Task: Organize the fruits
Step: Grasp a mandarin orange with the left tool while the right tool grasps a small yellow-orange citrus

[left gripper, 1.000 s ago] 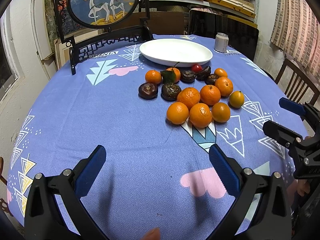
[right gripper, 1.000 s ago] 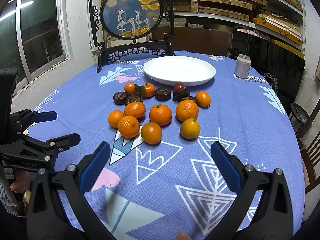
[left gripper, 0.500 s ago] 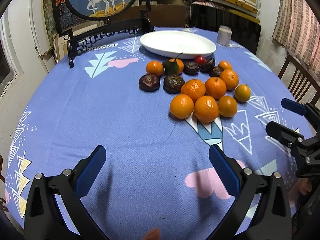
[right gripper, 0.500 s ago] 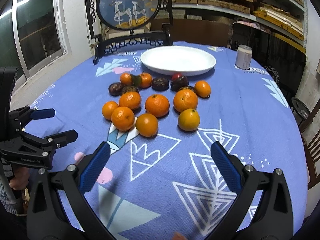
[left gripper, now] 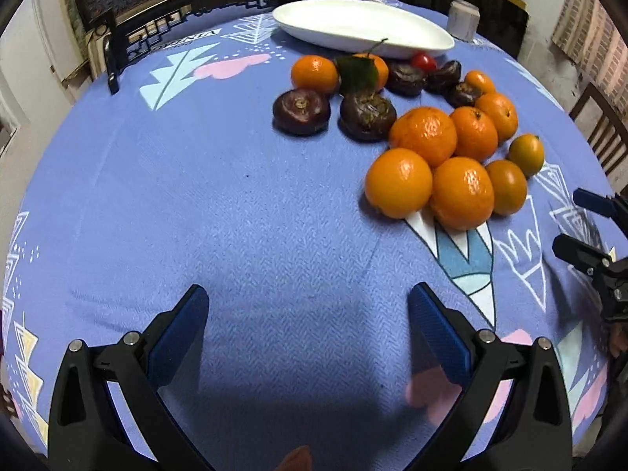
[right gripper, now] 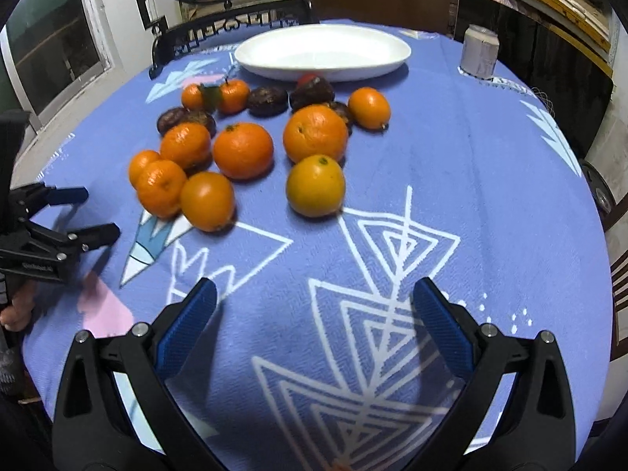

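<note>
A pile of fruit lies on the blue patterned tablecloth [left gripper: 196, 196]: several oranges [left gripper: 398, 182] [right gripper: 242, 150], several dark brown fruits [left gripper: 301, 111] [right gripper: 268, 100] and a small red one [left gripper: 423, 61]. A yellowish orange [right gripper: 315, 185] sits nearest the right gripper. An empty white oval plate [left gripper: 361, 27] [right gripper: 322, 51] stands just behind the pile. My left gripper [left gripper: 310, 322] is open and empty, low over the cloth, short of the fruit. My right gripper [right gripper: 312, 314] is open and empty, also short of the fruit. Each gripper shows at the edge of the other's view.
A silver can [right gripper: 479, 52] stands to the right of the plate. A black framed ornament stand [right gripper: 219, 4] rises at the table's back left. A wooden chair [left gripper: 604, 125] is at the right. Shelves and a window line the walls.
Both grippers have moved forward and lower toward the fruit pile, which now looks larger and closer. Both stay open. The fruit has not moved.
</note>
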Action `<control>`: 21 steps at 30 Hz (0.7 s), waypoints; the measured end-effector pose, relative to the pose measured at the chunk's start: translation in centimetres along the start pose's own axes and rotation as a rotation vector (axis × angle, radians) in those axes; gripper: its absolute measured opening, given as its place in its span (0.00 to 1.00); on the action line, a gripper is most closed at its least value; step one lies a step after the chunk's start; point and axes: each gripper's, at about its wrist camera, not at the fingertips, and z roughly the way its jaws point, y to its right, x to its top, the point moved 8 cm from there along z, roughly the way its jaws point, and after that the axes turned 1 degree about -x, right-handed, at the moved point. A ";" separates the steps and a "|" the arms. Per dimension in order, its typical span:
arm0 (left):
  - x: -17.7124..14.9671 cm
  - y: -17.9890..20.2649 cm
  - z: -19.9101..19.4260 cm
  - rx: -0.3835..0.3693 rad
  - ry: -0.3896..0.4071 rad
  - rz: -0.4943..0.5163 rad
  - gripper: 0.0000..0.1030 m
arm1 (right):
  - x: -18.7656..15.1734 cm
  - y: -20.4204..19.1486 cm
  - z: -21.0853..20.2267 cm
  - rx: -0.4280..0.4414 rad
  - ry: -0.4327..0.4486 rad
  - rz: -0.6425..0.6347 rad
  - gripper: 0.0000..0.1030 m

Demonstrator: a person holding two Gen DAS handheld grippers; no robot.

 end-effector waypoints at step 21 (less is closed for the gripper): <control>3.7 1.4 0.2 -0.104 0.118 0.120 0.99 | -0.2 0.3 0.8 0.036 -0.029 -0.096 0.98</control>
